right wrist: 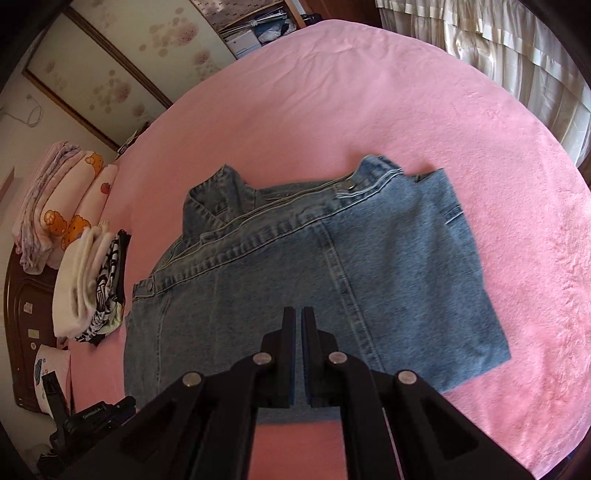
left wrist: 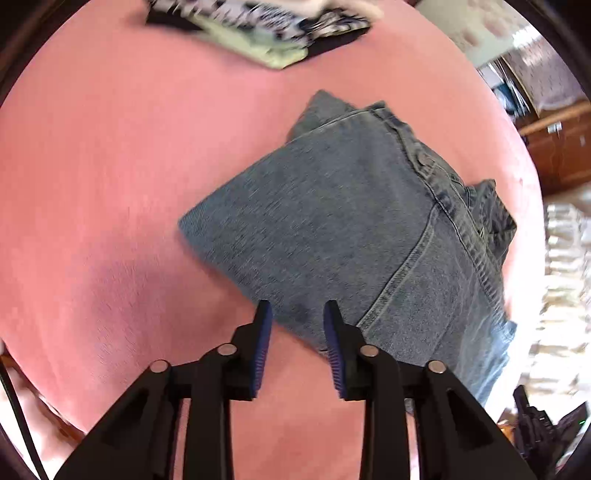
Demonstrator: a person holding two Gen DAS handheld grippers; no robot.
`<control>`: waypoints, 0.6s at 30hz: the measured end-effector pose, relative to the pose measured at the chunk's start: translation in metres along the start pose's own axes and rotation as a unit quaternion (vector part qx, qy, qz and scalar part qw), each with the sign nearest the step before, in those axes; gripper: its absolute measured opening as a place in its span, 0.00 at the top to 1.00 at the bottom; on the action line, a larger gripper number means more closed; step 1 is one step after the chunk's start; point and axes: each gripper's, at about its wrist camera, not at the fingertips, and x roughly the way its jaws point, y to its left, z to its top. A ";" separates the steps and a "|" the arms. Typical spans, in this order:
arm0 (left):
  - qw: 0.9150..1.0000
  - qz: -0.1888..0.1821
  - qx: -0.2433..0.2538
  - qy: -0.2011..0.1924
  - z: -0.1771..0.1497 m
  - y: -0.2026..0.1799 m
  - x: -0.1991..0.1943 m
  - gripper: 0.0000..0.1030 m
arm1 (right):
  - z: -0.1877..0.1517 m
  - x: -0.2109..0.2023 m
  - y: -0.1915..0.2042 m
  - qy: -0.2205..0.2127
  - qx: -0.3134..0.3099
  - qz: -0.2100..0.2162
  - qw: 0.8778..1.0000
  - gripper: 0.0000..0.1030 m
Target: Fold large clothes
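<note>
A blue denim jacket (right wrist: 314,280) lies folded on the pink bed sheet (right wrist: 406,110), back side up, collar at the far side. It also shows in the left wrist view (left wrist: 351,229). My left gripper (left wrist: 298,314) is open and empty, hovering over the jacket's near edge. My right gripper (right wrist: 299,317) is shut and empty, just above the jacket's near middle; I cannot tell whether it touches the cloth.
A stack of folded clothes (right wrist: 92,288) sits at the bed's left edge and shows in the left wrist view (left wrist: 266,29). Folded bedding (right wrist: 62,199) lies on a dark wooden cabinet (right wrist: 26,332). Curtains (right wrist: 498,55) hang at the far right. A black device (right wrist: 92,417) sits low left.
</note>
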 end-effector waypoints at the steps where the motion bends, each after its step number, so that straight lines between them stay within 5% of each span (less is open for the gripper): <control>1: 1.000 -0.015 -0.018 0.008 0.000 0.010 0.004 0.55 | -0.002 0.006 0.008 0.006 -0.001 0.008 1.000 0.97; 12: 0.985 -0.129 -0.087 0.068 0.009 0.061 0.051 0.50 | -0.015 0.088 0.081 0.098 -0.045 -0.040 0.993 1.00; 15: 0.982 -0.158 -0.080 0.069 0.016 0.062 0.057 0.50 | -0.019 0.117 0.083 0.142 -0.019 -0.070 0.987 1.00; 18: 0.975 -0.195 -0.072 0.081 0.023 0.063 0.067 0.50 | -0.023 0.137 0.076 0.166 0.031 -0.056 0.984 1.00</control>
